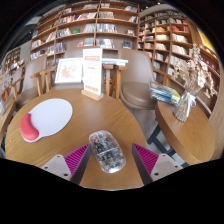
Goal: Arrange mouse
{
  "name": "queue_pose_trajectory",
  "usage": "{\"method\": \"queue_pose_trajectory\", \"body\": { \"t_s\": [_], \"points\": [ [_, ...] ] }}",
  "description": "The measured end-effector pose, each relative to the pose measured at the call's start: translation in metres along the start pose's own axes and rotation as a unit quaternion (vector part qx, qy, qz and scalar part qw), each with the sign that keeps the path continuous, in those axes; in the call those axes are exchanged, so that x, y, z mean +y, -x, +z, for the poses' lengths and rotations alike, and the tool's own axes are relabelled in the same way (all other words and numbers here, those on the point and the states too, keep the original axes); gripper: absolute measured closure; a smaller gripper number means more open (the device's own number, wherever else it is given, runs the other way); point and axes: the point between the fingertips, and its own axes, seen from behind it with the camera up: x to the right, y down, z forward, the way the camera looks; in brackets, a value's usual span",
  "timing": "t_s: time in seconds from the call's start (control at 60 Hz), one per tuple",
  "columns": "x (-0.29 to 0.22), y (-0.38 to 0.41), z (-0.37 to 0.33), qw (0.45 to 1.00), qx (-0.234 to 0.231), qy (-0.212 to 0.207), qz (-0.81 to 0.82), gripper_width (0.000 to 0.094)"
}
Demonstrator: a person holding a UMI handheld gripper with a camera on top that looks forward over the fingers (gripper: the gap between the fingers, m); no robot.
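Jaws spread wide, magenta pads [76, 157] either side of the mouse [104, 146], w/ gaps both sides, nothing pinched. Mouse sits on the round wooden worktop [120, 115], clear-shelled, just ahead of the gripper [110, 160]. White mouse mat [44, 118] w/ red wrist rest waits well off to the left. Risk: smooth rounded shell could squirt out if the close lands off-centre.

Clear glossy plastic mouse [104, 147] on a smooth wooden table [120, 115]
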Motion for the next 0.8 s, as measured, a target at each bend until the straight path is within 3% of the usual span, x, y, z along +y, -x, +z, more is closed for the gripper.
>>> {"method": "queue_pose_trajectory", "body": {
  "t_s": [0.15,0.267,0.433,0.483,0.55,0.6,0.8],
  "points": [
    [-0.006,0.0,0.011,1.0,-0.008,0.005,0.021,0.01],
    [-0.009,0.001,0.018,0.999,-0.017,0.007,0.033,0.0169],
    [-0.012,0.004,0.021,0.999,-0.021,0.007,0.028,0.0337],
    [-0.013,0.005,0.023,0.999,-0.02,0.009,0.023,0.0443],
    [-0.013,0.004,0.024,1.0,-0.016,0.018,0.02,0.049],
    [-0.016,0.003,0.021,0.999,-0.014,0.023,0.023,0.0505],
    [-0.087,0.041,-0.01,0.998,-0.04,-0.026,0.031,0.0513]
  ]
}}
